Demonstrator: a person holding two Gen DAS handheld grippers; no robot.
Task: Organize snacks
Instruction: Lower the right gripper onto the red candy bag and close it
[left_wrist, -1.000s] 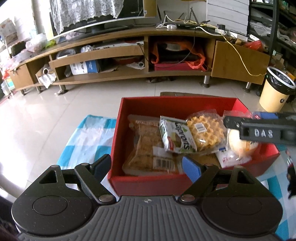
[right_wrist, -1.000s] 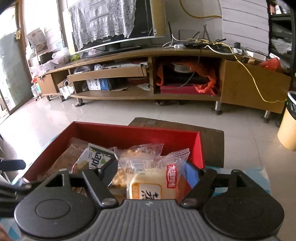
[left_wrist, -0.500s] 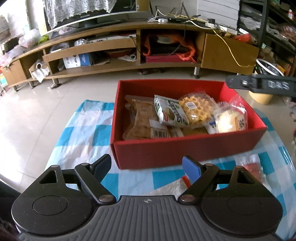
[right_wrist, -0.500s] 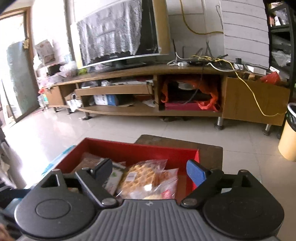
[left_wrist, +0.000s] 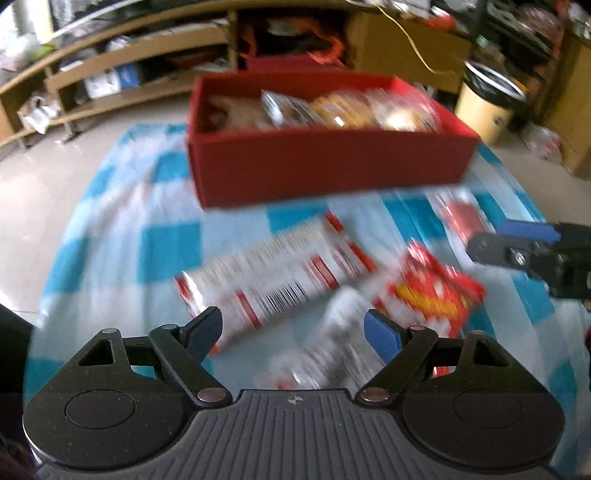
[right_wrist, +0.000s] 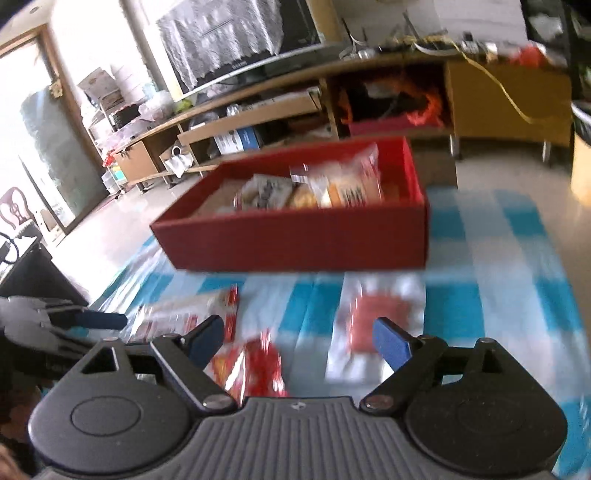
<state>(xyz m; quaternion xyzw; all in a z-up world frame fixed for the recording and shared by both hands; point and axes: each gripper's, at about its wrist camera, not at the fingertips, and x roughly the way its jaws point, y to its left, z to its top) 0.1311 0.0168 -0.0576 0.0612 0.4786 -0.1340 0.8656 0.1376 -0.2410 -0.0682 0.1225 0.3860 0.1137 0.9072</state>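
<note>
A red box (left_wrist: 325, 166) (right_wrist: 295, 240) holding several wrapped snacks stands on a blue-and-white checked cloth (left_wrist: 155, 236) (right_wrist: 498, 229). In front of it lie loose packets: a long white-and-red one (left_wrist: 273, 277) (right_wrist: 184, 314), a red-and-yellow bag (left_wrist: 428, 291) (right_wrist: 251, 369), a clear packet with a red snack (left_wrist: 461, 218) (right_wrist: 376, 325) and a blurred white packet (left_wrist: 332, 350). My left gripper (left_wrist: 291, 332) hangs open above the white packets, holding nothing. My right gripper (right_wrist: 295, 338) is open and empty over the red bag; it also shows at the right edge (left_wrist: 532, 247).
Behind the box runs a long wooden TV stand (right_wrist: 332, 103) with cluttered shelves. A yellow bin with a black liner (left_wrist: 487, 99) stands at the right on the tiled floor (left_wrist: 55, 166). The cloth's left edge drops off near the floor. Both views are motion-blurred.
Both grippers have drawn back from the red box and tipped down toward the loose packets. The bread packet that sat between the right jaws now lies in the box.
</note>
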